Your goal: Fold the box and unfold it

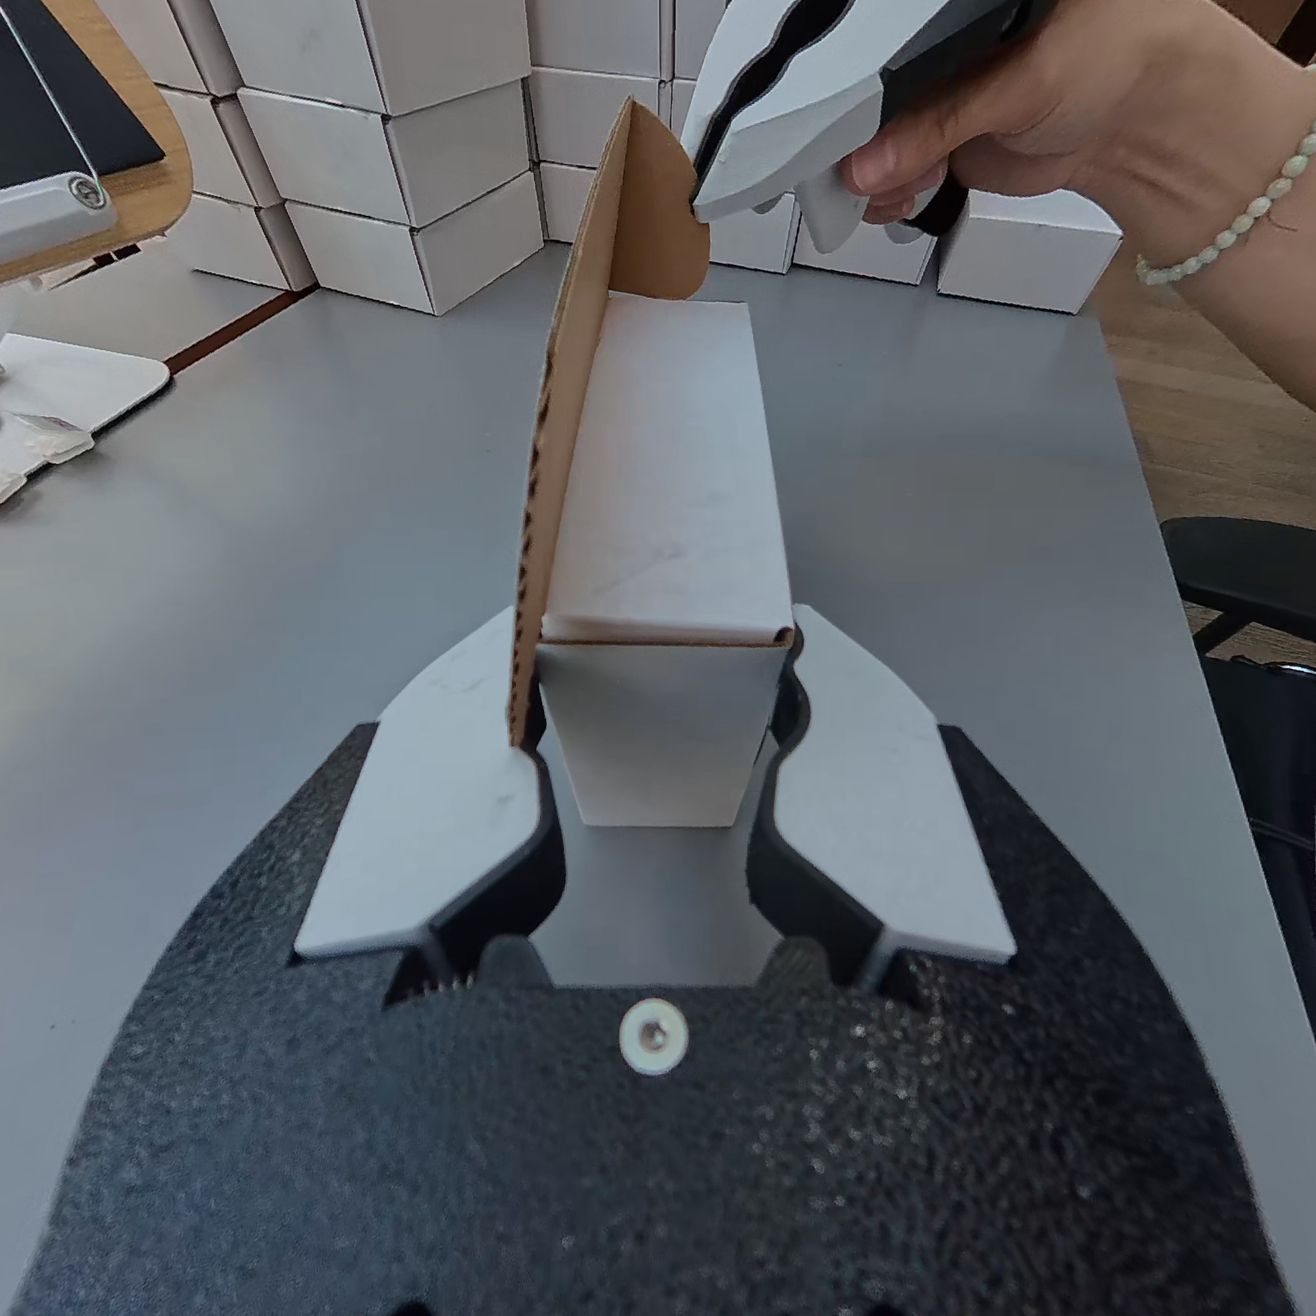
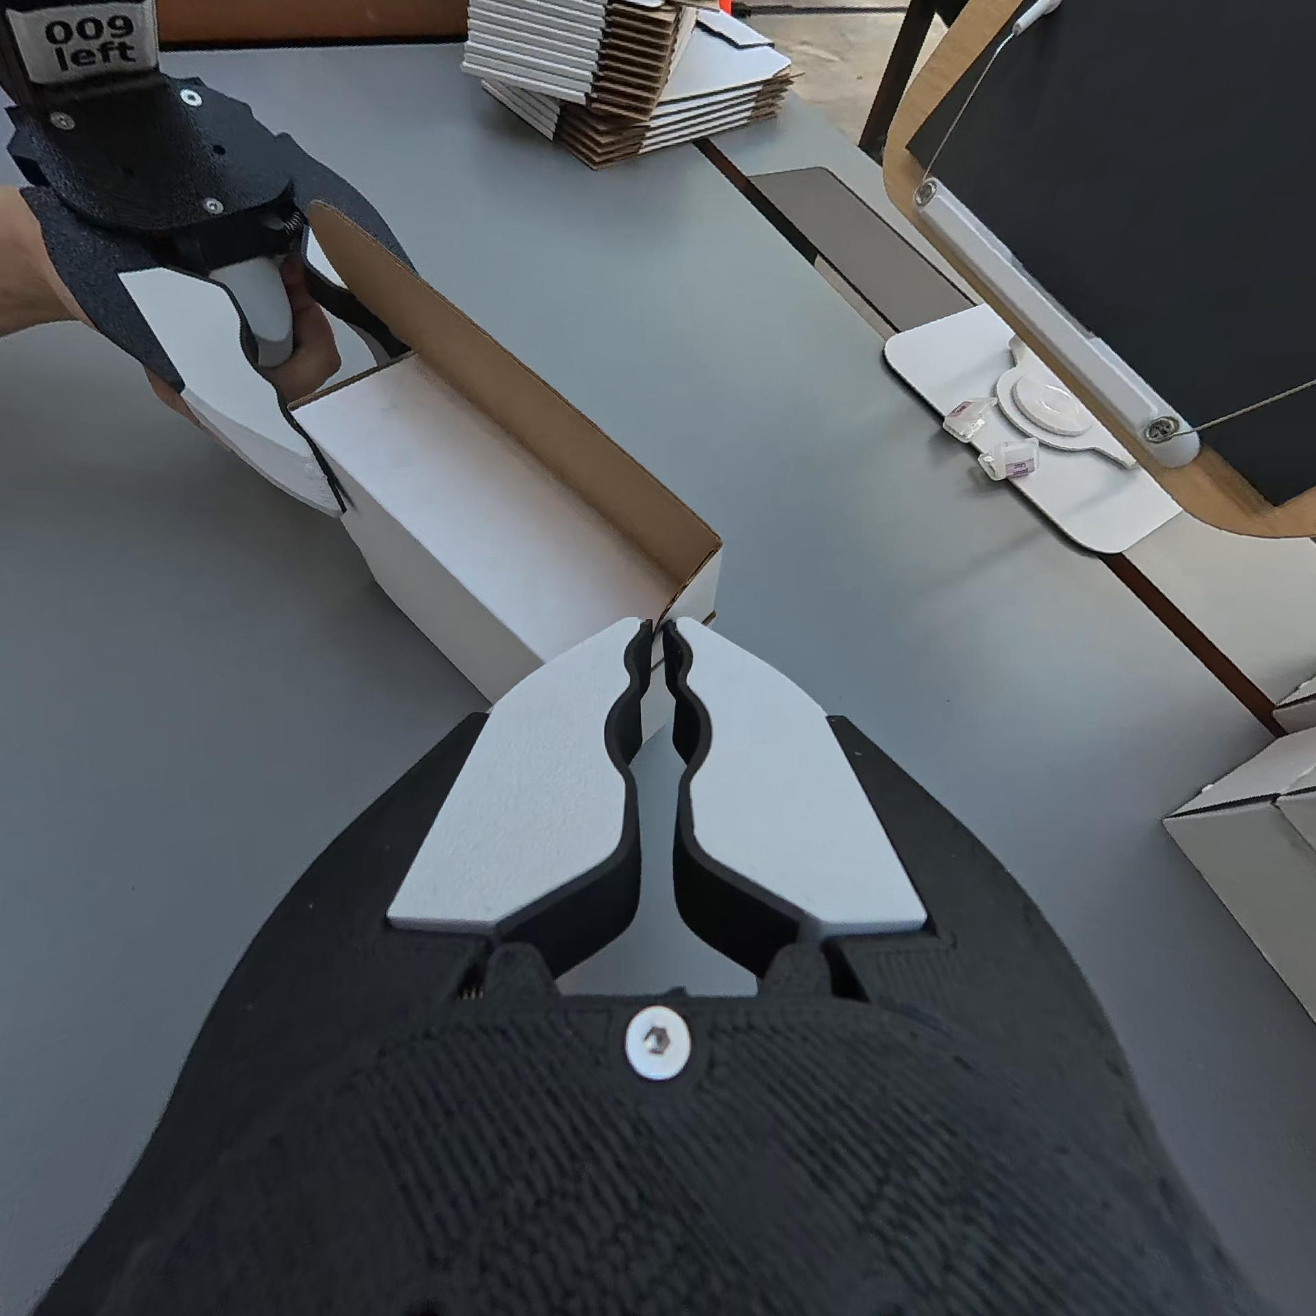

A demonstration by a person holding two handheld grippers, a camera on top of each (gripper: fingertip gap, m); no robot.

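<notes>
A long white cardboard box lies on the grey table, closed on top, with a brown-lined flap standing upright along its left side. My left gripper straddles the box's near end, with its fingers pressed against both sides. My right gripper is shut on the flap's rounded ear at the far end. In the right wrist view, my right gripper pinches the flap's corner, the box runs away from it, and the left gripper holds the other end.
Several assembled white boxes are stacked along the table's back, with more at the right. A pile of flat cardboard blanks lies beyond the box. A monitor on a white stand base sits beside it. A black chair stands off the table edge.
</notes>
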